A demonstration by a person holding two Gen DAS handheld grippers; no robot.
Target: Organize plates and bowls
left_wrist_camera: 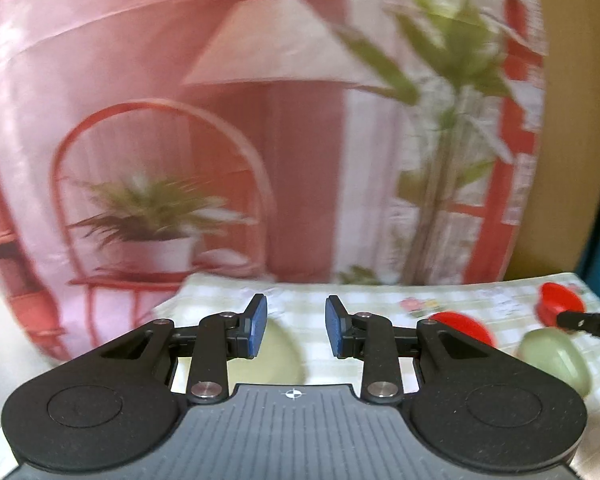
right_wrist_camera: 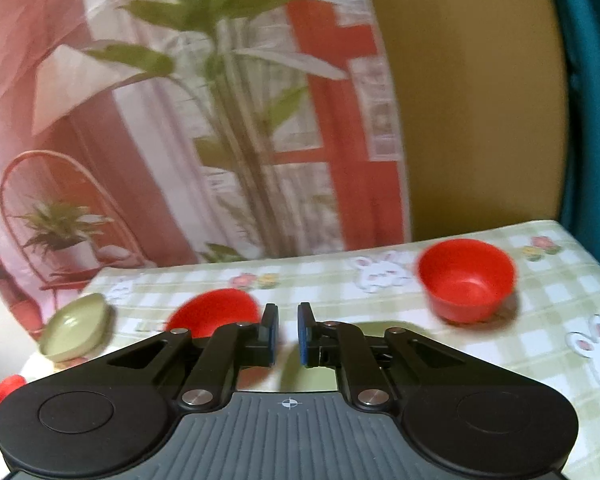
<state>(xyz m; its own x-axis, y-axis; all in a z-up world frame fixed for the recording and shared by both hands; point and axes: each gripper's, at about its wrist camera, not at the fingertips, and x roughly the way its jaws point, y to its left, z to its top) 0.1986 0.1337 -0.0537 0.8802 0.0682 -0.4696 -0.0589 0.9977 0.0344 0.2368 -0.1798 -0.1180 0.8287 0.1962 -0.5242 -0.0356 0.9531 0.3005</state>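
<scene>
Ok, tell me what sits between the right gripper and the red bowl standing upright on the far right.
Nothing visible. Only bare checked tablecloth lies between the right gripper and the upright red bowl. The red dish and green bowl sit off to the left.

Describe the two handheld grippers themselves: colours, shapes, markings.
Both look identical. The left gripper and right gripper each have matte black linkage arms with silver pivot screws, two rounded black housings with circular insets, and a grey ribbed centre plate bearing a small white crosshair mark. The finger pads are blue and flat. No cables, sleeves or hands are visible.
</scene>
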